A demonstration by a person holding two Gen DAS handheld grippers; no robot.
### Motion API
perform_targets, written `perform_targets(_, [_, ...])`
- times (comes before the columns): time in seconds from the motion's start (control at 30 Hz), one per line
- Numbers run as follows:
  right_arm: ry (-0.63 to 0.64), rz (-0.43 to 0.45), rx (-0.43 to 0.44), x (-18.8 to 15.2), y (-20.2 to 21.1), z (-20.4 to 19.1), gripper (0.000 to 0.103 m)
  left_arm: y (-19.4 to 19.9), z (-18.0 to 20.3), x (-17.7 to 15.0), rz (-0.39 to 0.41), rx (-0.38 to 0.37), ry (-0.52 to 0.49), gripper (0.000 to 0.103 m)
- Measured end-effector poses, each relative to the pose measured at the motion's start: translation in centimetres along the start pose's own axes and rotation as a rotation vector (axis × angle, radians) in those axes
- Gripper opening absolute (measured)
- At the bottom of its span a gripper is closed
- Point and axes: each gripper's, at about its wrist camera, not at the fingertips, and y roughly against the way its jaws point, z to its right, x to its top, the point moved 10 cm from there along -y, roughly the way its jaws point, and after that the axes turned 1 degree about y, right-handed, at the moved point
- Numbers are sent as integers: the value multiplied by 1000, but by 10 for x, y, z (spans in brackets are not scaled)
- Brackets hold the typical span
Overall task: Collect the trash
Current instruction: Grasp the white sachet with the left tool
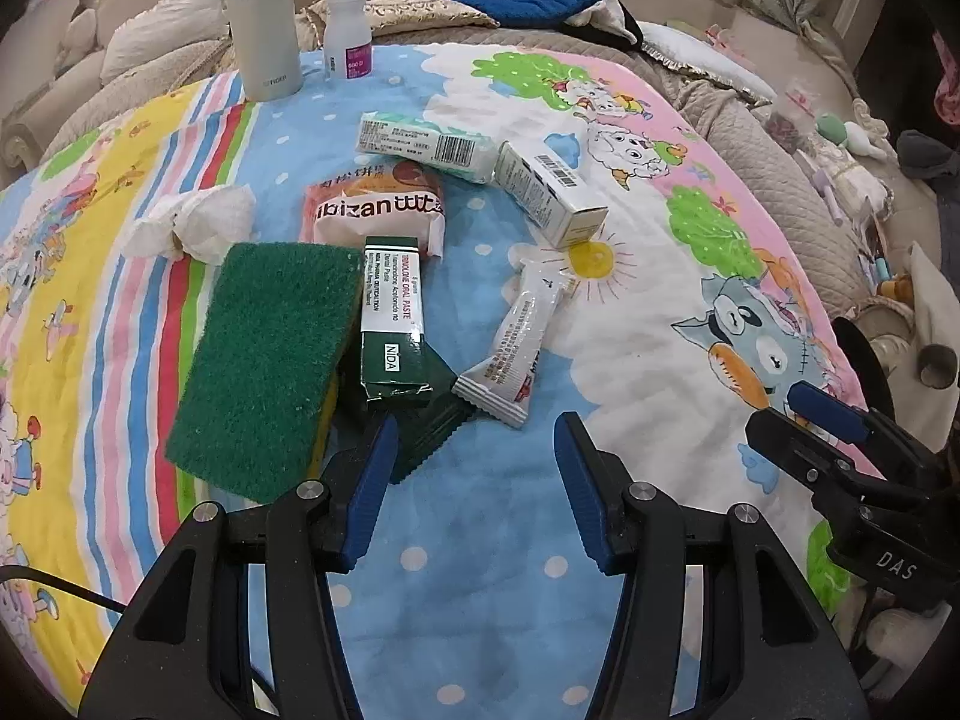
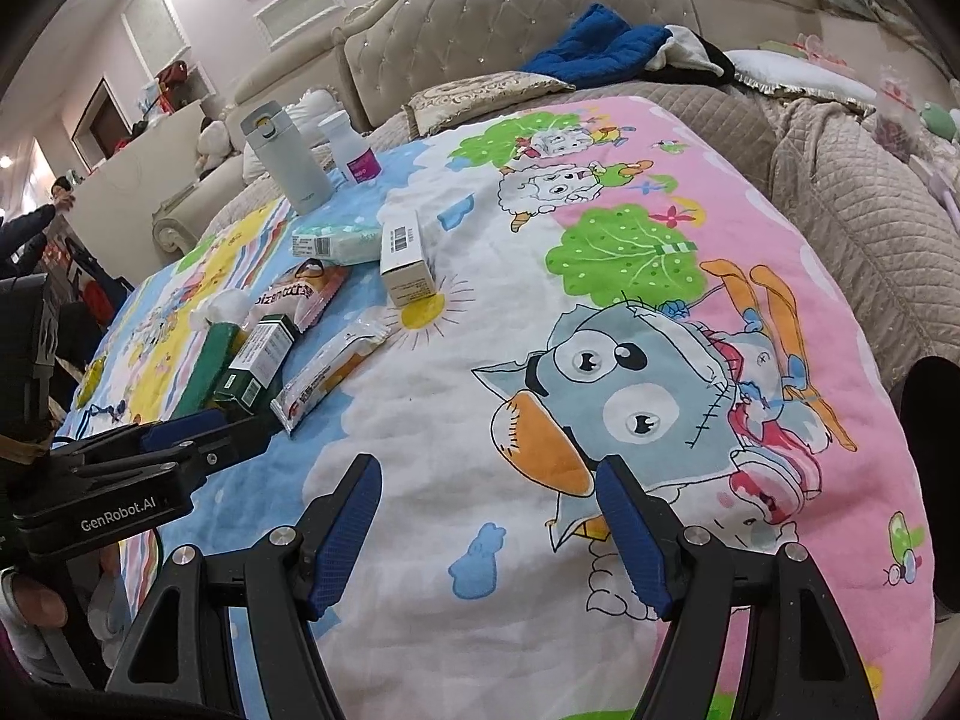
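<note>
trash sits mid-frame in the left view: green box (image 1: 393,324), sachet (image 1: 516,342), tissue (image 1: 195,219), sponge (image 1: 270,360); left gripper (image 1: 474,468) below it, jaws apart, empty; right gripper (image 2: 489,525) low over the blanket (image 2: 690,192), jaws apart, empty

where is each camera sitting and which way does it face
Left wrist: on the left gripper, low over the blanket, facing the green box and sponge; own open fingers show, the right gripper at right.
Right wrist: on the right gripper, facing the headboard; own open fingers, left gripper at left.
Shared: green box, thermos.
</note>
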Motion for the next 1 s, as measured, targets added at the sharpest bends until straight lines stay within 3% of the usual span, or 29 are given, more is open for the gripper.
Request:
perform_targets(0.57, [-21, 2, 7, 3, -4, 9, 72, -16, 17, 16, -24, -15, -45, 53])
perform_targets(0.7, [-26, 8, 7, 4, -2, 11, 73, -31, 24, 22, -31, 22, -82, 53])
perform_targets(0.87, [-34, 13, 11, 4, 1, 15, 73, -51, 28, 25, -64, 14, -85, 51])
perform_targets(0.93, [-36, 13, 12, 3, 2, 16, 73, -49, 27, 25, -54, 18, -86, 22])
perform_targets(1.0, [-40, 14, 12, 3, 3, 17, 73, -44, 28, 22, -65, -26, -70, 18])
